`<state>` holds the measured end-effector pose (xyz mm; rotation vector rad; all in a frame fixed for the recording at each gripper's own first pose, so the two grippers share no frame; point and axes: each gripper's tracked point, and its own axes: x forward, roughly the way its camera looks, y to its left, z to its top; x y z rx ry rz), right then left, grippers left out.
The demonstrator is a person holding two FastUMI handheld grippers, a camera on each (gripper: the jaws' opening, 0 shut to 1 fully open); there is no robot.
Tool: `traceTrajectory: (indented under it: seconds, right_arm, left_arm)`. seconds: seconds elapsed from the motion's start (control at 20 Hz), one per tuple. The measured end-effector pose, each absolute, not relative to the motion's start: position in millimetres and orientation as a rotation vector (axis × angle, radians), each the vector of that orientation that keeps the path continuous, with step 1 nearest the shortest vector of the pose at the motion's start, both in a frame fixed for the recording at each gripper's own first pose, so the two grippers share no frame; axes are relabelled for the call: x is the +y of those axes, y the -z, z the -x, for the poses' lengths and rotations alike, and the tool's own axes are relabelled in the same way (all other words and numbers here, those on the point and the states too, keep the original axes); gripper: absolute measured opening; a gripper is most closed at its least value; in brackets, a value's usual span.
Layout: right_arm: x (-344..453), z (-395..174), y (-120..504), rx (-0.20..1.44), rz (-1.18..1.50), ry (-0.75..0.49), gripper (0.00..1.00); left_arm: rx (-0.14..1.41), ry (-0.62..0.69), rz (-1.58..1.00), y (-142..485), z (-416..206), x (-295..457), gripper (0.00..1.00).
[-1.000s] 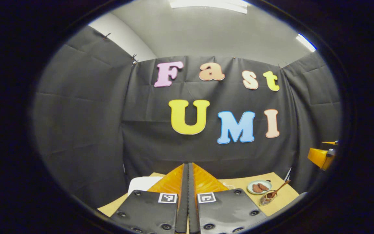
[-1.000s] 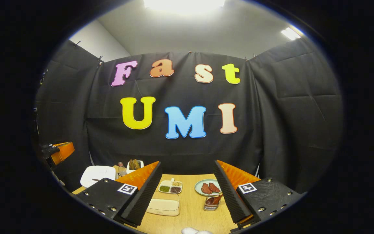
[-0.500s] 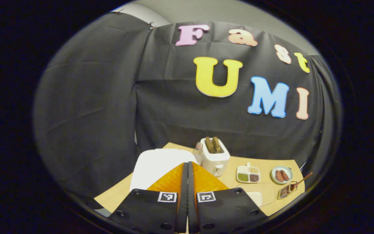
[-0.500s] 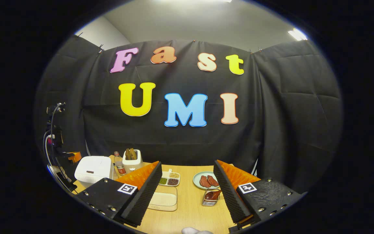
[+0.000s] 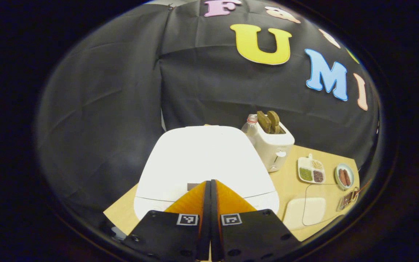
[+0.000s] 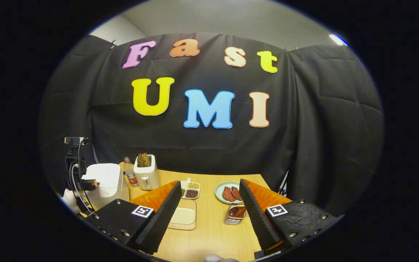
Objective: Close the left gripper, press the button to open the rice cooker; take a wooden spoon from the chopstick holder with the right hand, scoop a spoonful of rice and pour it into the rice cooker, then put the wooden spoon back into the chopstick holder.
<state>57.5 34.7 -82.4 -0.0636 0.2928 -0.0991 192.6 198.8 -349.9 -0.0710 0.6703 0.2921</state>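
Rice cooker (image 5: 202,160): sitting lid down at the table's (image 5: 289,182) left end, directly ahead. Left gripper (image 5: 210,182): fingers pressed together, gripping nothing, tips overlapping the lid's front edge. Button: lying behind those tips, contact impossible to confirm. Advised: pressing straight down, centred, tips kept together. Right gripper (image 6: 209,189): gaping wide, empty, poised over the rice container (image 6: 183,217). Chopstick holder (image 6: 235,214) partly screened by one finger; wooden spoon (image 6: 237,211) handle hard to make out.

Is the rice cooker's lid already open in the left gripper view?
No. The rice cooker has its white lid lying flat and shut, with the closed left hand-held gripper just in front of it.
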Motion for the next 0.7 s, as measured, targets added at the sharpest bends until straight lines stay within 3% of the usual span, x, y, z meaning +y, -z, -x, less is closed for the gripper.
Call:
traceTrajectory:
  seconds: [0.3,0.7]
  right_arm:
    - [41.5,-64.2,92.0,0.313,0.034,0.079,0.98]
    - [45.1,-63.7,109.1,0.355,-0.011,0.065,0.98]
  left_arm:
    - [0.677,-0.297,0.061,351.9,-195.9,203.2,0.09]
    - [0.798,-0.286,0.075,359.9,-195.8,206.4,0.1]
